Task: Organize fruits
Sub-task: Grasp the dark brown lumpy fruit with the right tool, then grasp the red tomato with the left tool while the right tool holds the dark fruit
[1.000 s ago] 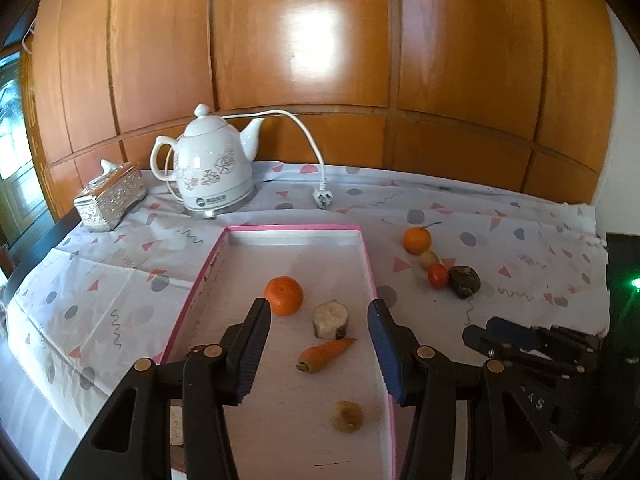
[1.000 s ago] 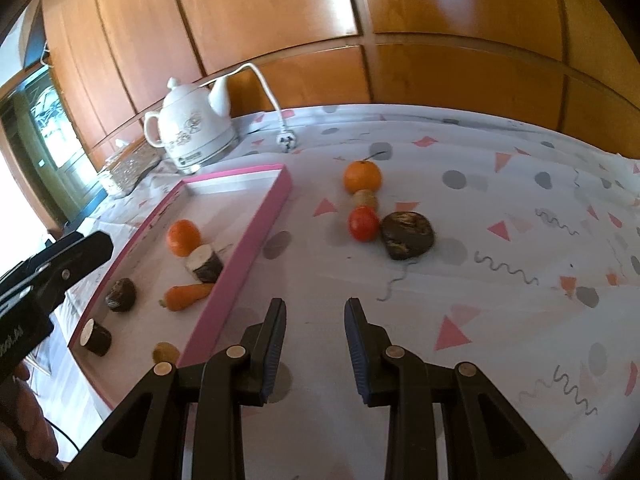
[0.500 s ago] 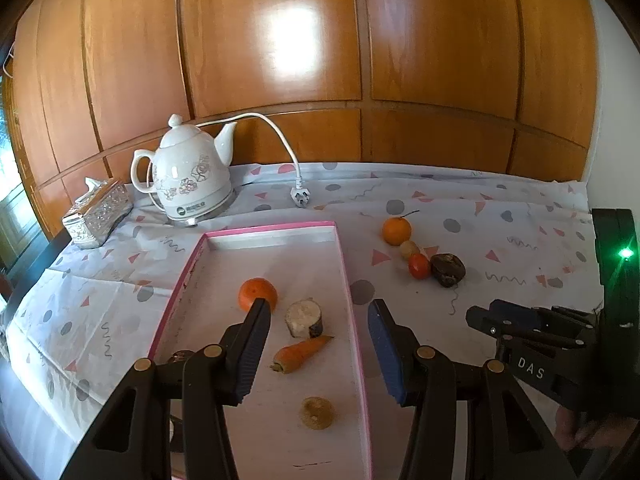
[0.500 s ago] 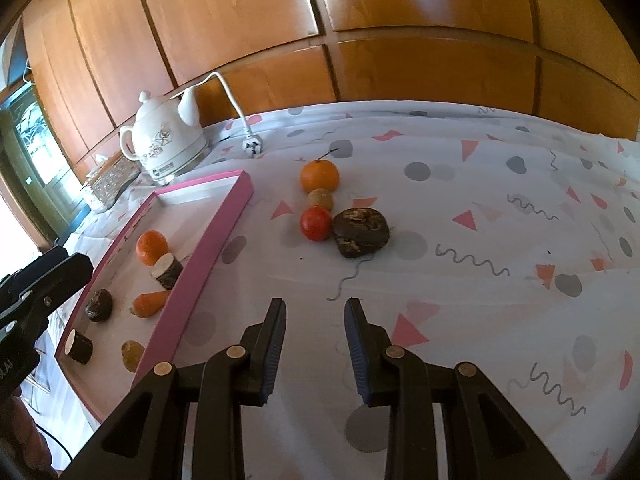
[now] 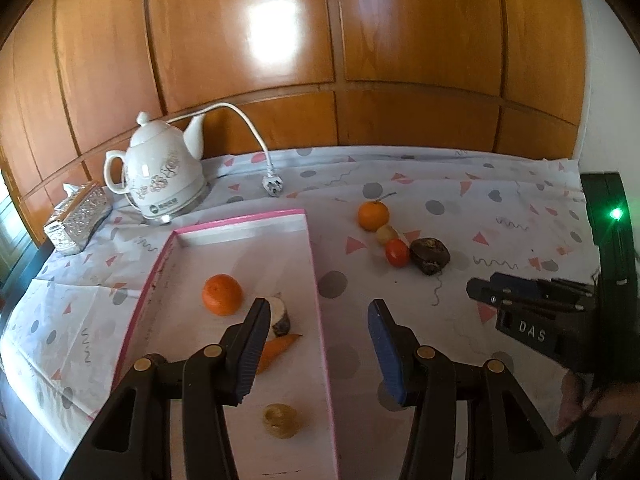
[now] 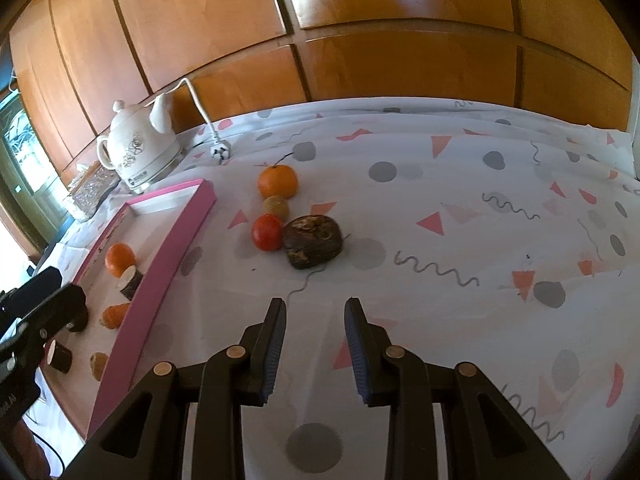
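Observation:
A pink-rimmed tray [image 5: 312,264] [image 6: 176,240] holds an orange [image 5: 222,294], a cut root piece [image 5: 279,315], a carrot [image 5: 276,350] and a small tan fruit [image 5: 280,420]. On the cloth to its right lie an orange with a stem [image 6: 278,181], a small tan fruit [image 6: 277,206], a red tomato [image 6: 267,232] and a dark brown lump [image 6: 313,241]. My left gripper [image 5: 318,308] is open and empty over the tray's right rim. My right gripper [image 6: 316,308] is open and empty, just short of the brown lump.
A white kettle [image 5: 160,176] with a cord and plug [image 5: 273,184] stands at the back left beside a silver tissue box [image 5: 78,218]. Wood panelling backs the table. Two dark pieces [image 6: 60,356] lie in the tray's near end.
Both grippers have swung right and moved forward. The loose fruits on the cloth sit closer and more central in the right wrist view. Nothing was grasped.

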`<state>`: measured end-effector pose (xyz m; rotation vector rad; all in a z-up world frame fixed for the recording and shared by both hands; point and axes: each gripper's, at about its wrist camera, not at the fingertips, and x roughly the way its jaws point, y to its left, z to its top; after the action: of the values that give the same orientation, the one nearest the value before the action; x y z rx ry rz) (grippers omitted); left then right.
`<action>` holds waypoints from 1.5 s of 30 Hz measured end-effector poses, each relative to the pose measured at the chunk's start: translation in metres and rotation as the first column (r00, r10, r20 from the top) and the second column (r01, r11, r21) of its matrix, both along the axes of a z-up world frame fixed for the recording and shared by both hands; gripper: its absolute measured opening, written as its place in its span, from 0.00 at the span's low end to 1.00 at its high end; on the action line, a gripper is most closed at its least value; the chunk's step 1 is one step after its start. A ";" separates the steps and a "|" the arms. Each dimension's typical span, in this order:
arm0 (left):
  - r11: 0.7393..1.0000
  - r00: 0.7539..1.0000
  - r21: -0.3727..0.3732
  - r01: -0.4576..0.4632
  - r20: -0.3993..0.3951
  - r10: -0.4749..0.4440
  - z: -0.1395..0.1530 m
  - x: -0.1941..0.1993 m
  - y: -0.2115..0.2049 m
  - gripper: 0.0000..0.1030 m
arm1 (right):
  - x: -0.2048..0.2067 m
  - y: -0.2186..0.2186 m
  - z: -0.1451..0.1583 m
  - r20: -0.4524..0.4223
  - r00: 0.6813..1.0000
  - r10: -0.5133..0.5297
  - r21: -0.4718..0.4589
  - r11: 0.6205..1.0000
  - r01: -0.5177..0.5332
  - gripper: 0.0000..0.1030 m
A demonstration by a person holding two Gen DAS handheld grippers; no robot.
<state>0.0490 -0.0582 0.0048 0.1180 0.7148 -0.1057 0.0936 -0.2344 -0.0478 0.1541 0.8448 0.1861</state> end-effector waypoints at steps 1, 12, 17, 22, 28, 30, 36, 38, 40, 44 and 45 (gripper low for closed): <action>1.000 1.000 -0.006 0.005 -0.007 -0.005 -0.001 0.001 -0.001 0.50 | 0.002 -0.002 -0.001 -0.002 1.000 -0.002 -0.004 1.000 0.002 0.29; 0.993 0.993 -0.116 0.015 -0.115 -0.028 -0.017 0.029 -0.012 0.50 | 0.025 -0.007 -0.005 -0.014 1.000 0.024 -0.045 0.999 -0.024 0.33; 0.990 0.991 -0.144 -0.002 -0.135 -0.018 -0.019 0.040 -0.012 0.50 | 0.036 0.002 -0.006 -0.015 0.998 0.055 -0.047 0.997 -0.056 0.39; 0.986 0.988 -0.168 -0.017 -0.156 -0.010 -0.022 0.053 -0.012 0.50 | 0.051 0.018 -0.008 -0.012 0.994 0.112 -0.099 0.989 -0.113 0.50; 0.983 0.984 -0.182 -0.029 -0.177 -0.003 -0.026 0.065 -0.012 0.50 | 0.069 0.030 -0.016 -0.036 0.987 0.154 -0.161 0.974 -0.158 0.50; 0.983 0.984 -0.182 -0.027 -0.180 -0.007 -0.027 0.068 -0.013 0.50 | 0.072 0.032 -0.018 -0.035 0.988 0.153 -0.177 0.972 -0.157 0.50; 0.984 0.982 -0.178 -0.008 -0.189 -0.026 -0.032 0.077 -0.021 0.50 | 0.070 0.018 -0.020 -0.028 0.995 0.099 -0.153 0.983 -0.102 0.44; 0.984 0.980 -0.178 0.001 -0.194 -0.036 -0.034 0.082 -0.026 0.50 | 0.069 0.009 -0.020 -0.030 0.998 0.060 -0.152 0.986 -0.064 0.45; 0.983 0.979 -0.183 0.010 -0.197 -0.047 -0.036 0.087 -0.031 0.50 | 0.068 0.000 -0.020 -0.033 0.999 0.027 -0.157 0.987 -0.032 0.45; 0.980 0.974 -0.201 0.013 -0.218 -0.057 -0.042 0.099 -0.039 0.50 | 0.063 -0.016 -0.020 -0.030 0.999 -0.025 -0.175 0.984 0.019 0.45; 0.979 0.974 -0.204 0.012 -0.220 -0.058 -0.043 0.102 -0.041 0.50 | 0.062 -0.019 -0.020 -0.029 0.999 -0.033 -0.176 0.984 0.027 0.45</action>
<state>0.1512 -0.0990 -0.0382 -0.0775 0.9246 -0.2274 0.1552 -0.2535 -0.0676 0.0046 0.8856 0.0806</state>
